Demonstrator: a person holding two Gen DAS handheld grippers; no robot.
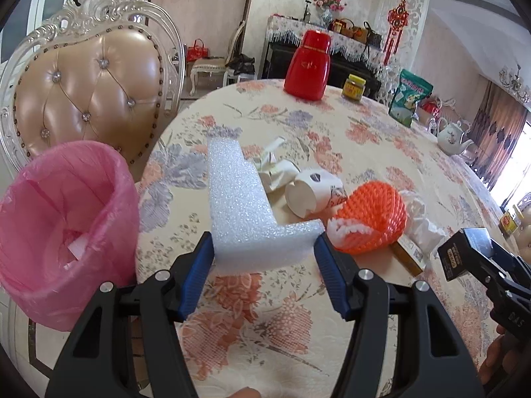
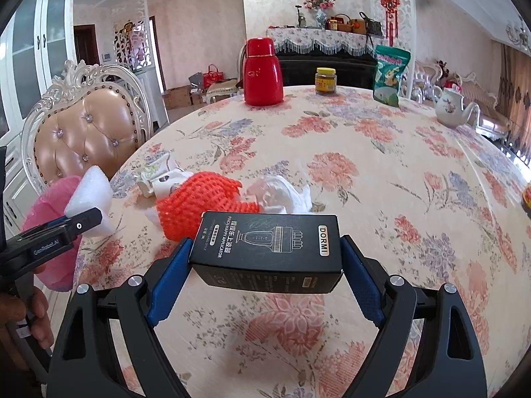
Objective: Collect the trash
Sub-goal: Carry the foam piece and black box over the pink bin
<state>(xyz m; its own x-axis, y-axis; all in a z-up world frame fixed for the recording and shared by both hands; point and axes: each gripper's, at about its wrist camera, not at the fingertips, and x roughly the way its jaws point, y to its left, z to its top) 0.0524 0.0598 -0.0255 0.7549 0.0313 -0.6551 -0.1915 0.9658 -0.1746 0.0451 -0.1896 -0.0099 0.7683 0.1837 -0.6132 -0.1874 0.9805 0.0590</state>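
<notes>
On the floral table (image 2: 365, 152) lie one white foam piece (image 1: 245, 212), one black box (image 2: 268, 248), one orange net (image 1: 371, 219), one clear plastic bag (image 2: 285, 195) and two crushed paper cups (image 1: 312, 192). Farther back stand one red flask (image 2: 262, 73), one jar (image 2: 326, 81), one green pouch (image 2: 390, 74) and one teapot (image 2: 453, 107). Beside the table are one pink-lined bin (image 1: 63, 229) and one padded chair (image 1: 89, 89).

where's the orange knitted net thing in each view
Left wrist: orange mesh sleeve lies right of centre on the tablecloth, beside the white foam piece.
Right wrist: orange mesh sleeve sits left of centre, just beyond the black box.
Shared landmark: red flask at the far edge.
</notes>
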